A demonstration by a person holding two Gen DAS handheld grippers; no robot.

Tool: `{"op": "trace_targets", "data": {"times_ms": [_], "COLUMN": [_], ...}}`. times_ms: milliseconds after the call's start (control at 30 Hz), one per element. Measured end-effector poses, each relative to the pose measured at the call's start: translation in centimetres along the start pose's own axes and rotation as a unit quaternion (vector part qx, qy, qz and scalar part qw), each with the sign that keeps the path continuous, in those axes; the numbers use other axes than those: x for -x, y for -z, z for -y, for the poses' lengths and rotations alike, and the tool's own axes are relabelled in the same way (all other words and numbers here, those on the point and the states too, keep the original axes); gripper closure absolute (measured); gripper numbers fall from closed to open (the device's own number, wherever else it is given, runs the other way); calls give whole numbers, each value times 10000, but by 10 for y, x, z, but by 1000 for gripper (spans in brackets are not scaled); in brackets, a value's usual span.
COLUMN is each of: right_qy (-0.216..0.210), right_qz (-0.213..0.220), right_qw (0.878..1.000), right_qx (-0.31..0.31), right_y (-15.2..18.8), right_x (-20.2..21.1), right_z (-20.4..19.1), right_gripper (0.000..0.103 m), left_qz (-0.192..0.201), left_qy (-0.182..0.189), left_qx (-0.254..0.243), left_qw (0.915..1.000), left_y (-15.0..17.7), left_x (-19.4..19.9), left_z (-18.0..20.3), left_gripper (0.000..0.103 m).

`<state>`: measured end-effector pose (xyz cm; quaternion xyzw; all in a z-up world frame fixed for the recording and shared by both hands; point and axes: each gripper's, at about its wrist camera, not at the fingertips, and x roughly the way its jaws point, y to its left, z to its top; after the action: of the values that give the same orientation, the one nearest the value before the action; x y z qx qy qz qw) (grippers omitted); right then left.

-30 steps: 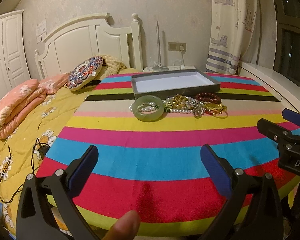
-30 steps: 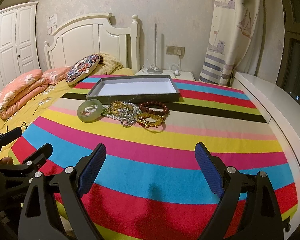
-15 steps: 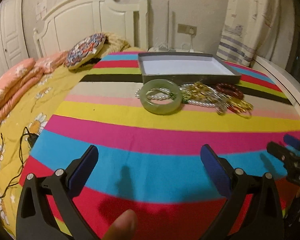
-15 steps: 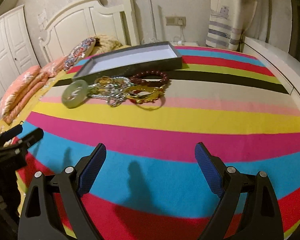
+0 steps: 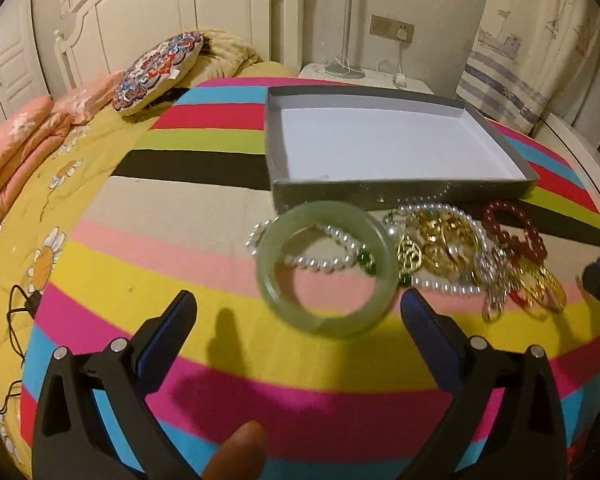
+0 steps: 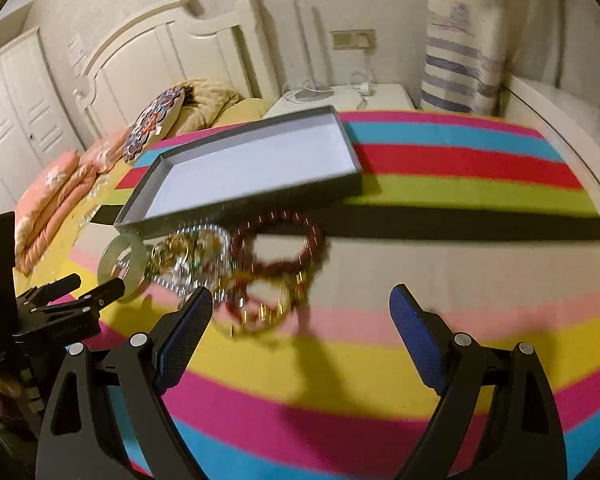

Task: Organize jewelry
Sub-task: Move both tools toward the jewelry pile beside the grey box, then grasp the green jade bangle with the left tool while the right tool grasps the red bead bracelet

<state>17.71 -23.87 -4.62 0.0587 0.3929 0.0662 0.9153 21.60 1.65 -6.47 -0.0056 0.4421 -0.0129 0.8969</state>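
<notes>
While my left gripper [image 5: 298, 320] and right gripper [image 6: 300, 316] gape unladen, tray [image 5: 400, 190] holds nothing; jewelry pile [image 5: 440, 252] waits at its 6 o'clock.

- A pale green jade bangle [image 5: 324, 268] lies flat on the striped cloth, at the left end of the jewelry heap, over a strand of pearl beads [image 5: 320, 258].
- Tangled gold pieces [image 5: 440, 246] sit mid-heap, just right of the bangle.
- A dark red bead bracelet [image 5: 514, 232] lies at the right end.
- A shallow grey tray [image 5: 400, 190], white inside and holding nothing, sits just beyond the heap.
</notes>
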Motion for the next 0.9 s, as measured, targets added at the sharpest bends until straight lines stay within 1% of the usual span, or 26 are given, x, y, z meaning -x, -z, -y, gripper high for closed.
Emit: {"op": "trace_targets", "data": {"times_ms": [33, 100, 167, 233, 267, 300, 367, 433, 533, 633, 733, 800, 833, 900], "right_qy": [-31, -170, -218, -285, -343, -374, -423, -498, -585, -684, -905, -1040, -1068, -1130], "right_qz": [-39, -123, -155, -226, -300, -367, -582, -739, -756, -718, -650, -624, -598, -505], "right_qw": [9999, 9993, 9976, 9951, 9931, 9916, 9877, 9834, 9793, 9782, 9777, 9771, 9772, 9778], "right_qx": [95, 309, 638, 921, 1078, 1181, 1386, 1581, 1782, 1824, 1783, 1748, 1734, 1692], "right_y": [-4, -11, -14, -18, -20, -22, -23, -23, -23, -21, -21, -20, -20, -19], "right_x": [-5, -15, -23, -31, -37, -42, -54, -61, -62, -63, -63, -61, -59, -53], "right_z": [-3, -7, -14, -20, -23, -25, -28, -32, -38, -39, -35, -35, -35, -34], "right_gripper": [20, 34, 41, 43, 47, 55, 63, 66, 67, 68, 76, 89, 89, 89], "left_qz": [-51, -120, -120, -142, -160, -171, -152, -161, -191, -229, -383, -501, -486, -356], "left_qy": [5, 29, 36, 140, 203, 237, 186, 143, 42, 7, 25, 83, 133, 140], "left_qx": [2, -20, -34, -4, 36, 59, -36, -101, -191, -225, -259, -304, -274, -194], "left_qw": [10000, 9999, 9999, 9998, 9997, 9996, 9997, 9997, 9996, 9995, 9989, 9982, 9984, 9991], "left_y": [-2, -3, -4, -4, -5, -5, -9, -9, -11, -14, -20, -22, -22, -19], "left_x": [-4, -11, -15, -18, -21, -23, -28, -30, -35, -38, -42, -42, -41, -37], "left_z": [0, 0, -1, -5, -7, -7, -5, -2, 1, 1, 1, 0, -3, -5], "left_gripper": [2, 2, 3, 3, 3, 3, 2, 2, 2, 2, 2, 2, 2, 11]}}
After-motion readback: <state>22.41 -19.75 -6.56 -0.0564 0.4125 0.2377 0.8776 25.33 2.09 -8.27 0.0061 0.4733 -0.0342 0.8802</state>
